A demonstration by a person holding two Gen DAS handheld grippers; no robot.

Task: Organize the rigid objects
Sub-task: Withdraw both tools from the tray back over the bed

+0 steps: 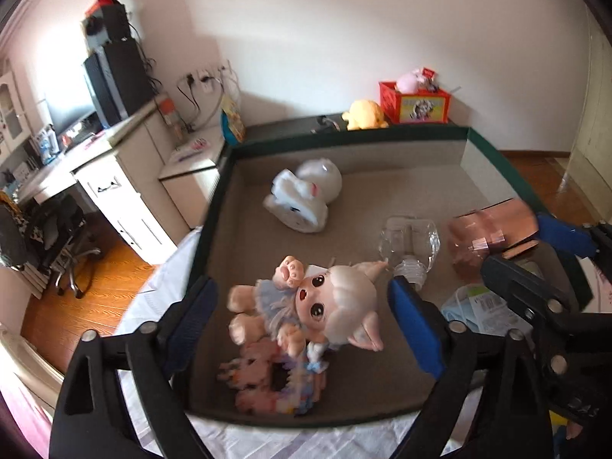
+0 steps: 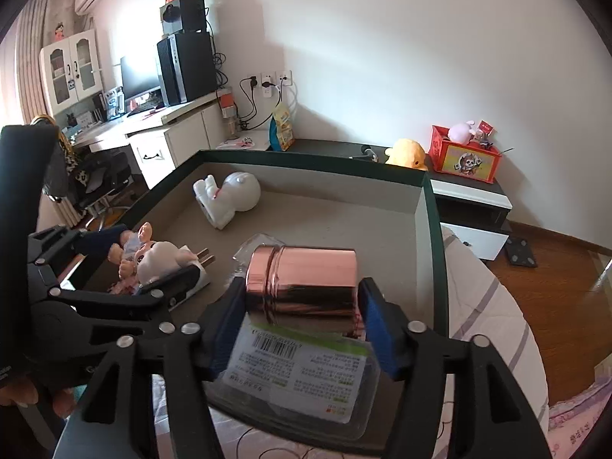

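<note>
The right gripper (image 2: 298, 329), spread, straddles the copper tin (image 2: 302, 283) lying crosswise between its pads; the left gripper (image 1: 306, 321), wide open, frames the doll (image 1: 325, 306).

Pig-eared doll (image 1: 325, 306) between the left gripper's (image 1: 306, 313) spread fingers (image 1: 415, 325), untouched.

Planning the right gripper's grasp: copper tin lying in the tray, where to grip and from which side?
Grip the copper tin across its two flat ends, coming from the near, open side. It lies on its side with its axis across the right gripper, whose open fingers already flank the ends without pressing. The curved wall would probably roll or slip; the flat ends look steadier.
</note>
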